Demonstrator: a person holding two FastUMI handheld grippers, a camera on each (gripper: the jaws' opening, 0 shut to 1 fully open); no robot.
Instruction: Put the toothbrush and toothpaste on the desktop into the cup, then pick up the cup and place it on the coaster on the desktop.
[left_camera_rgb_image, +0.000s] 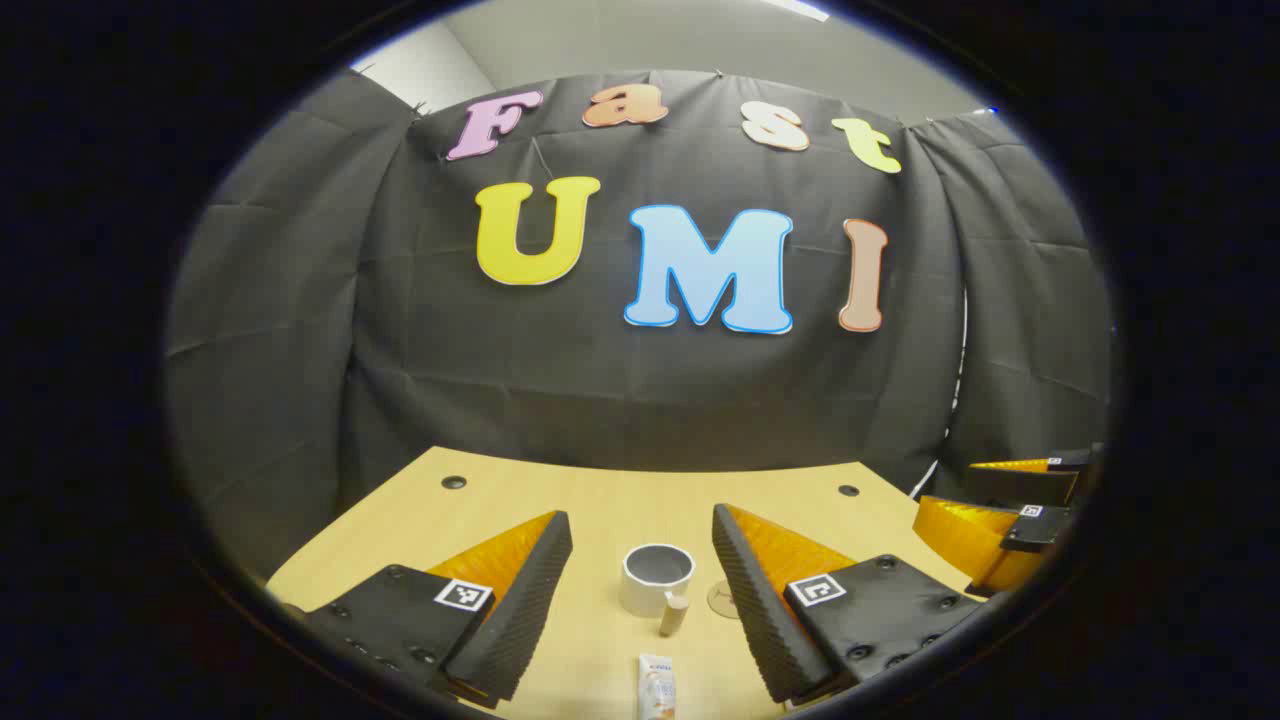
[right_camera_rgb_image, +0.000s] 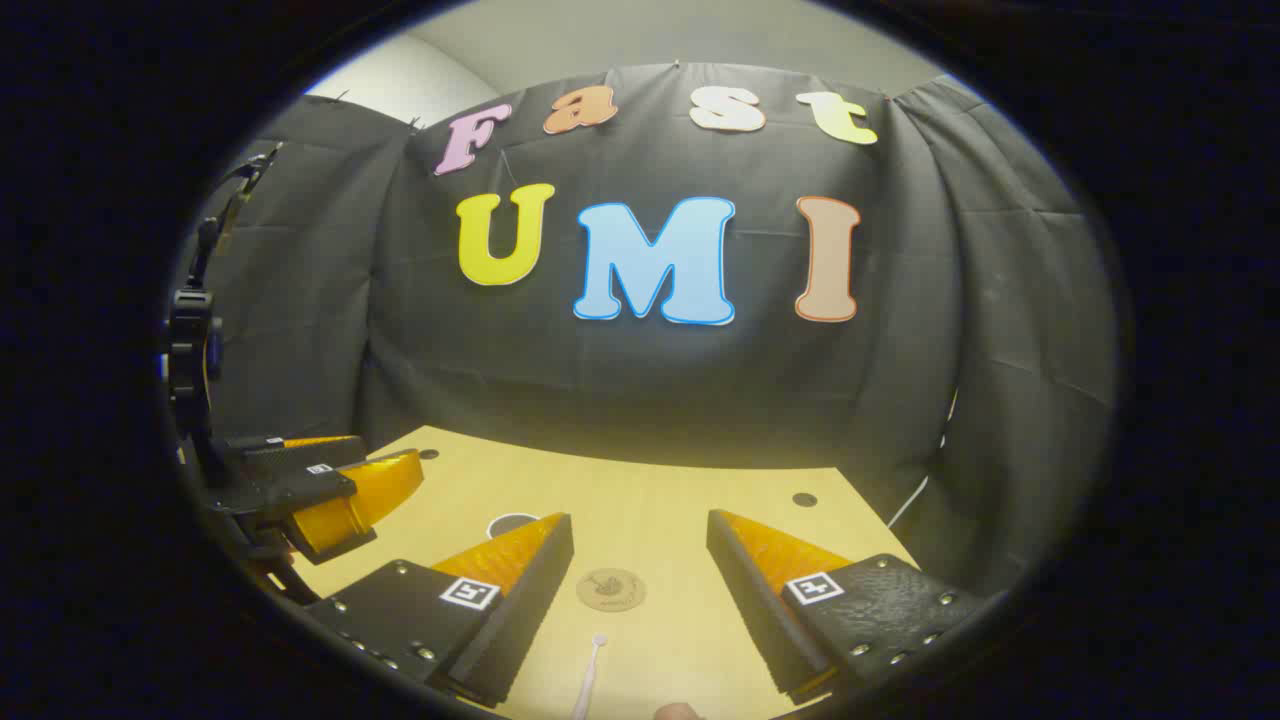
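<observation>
Standing empty mid-desk, the cup (left_camera_rgb_image: 657, 577) awaits toothpaste (left_camera_rgb_image: 656, 686) lying nearer and toothbrush (right_camera_rgb_image: 590, 672) lying near the bare coaster (right_camera_rgb_image: 611, 589). Left gripper (left_camera_rgb_image: 640, 570) and right gripper (right_camera_rgb_image: 640, 570) gape open; nothing done.

Both views are looking forward and slightly down from just above the pale wooden tabletop (left_camera_rgb_image: 600, 500), facing the black cloth back wall (left_camera_rgb_image: 640, 400). Left gripper view is sitting further left, aiming over the white round cup (left_camera_rgb_image: 657, 578). Right gripper view is sitting further right, aiming over the round brown cork coaster (right_camera_rgb_image: 611, 589). Both are sharing the tabletop's middle, the coaster and the wall.
</observation>
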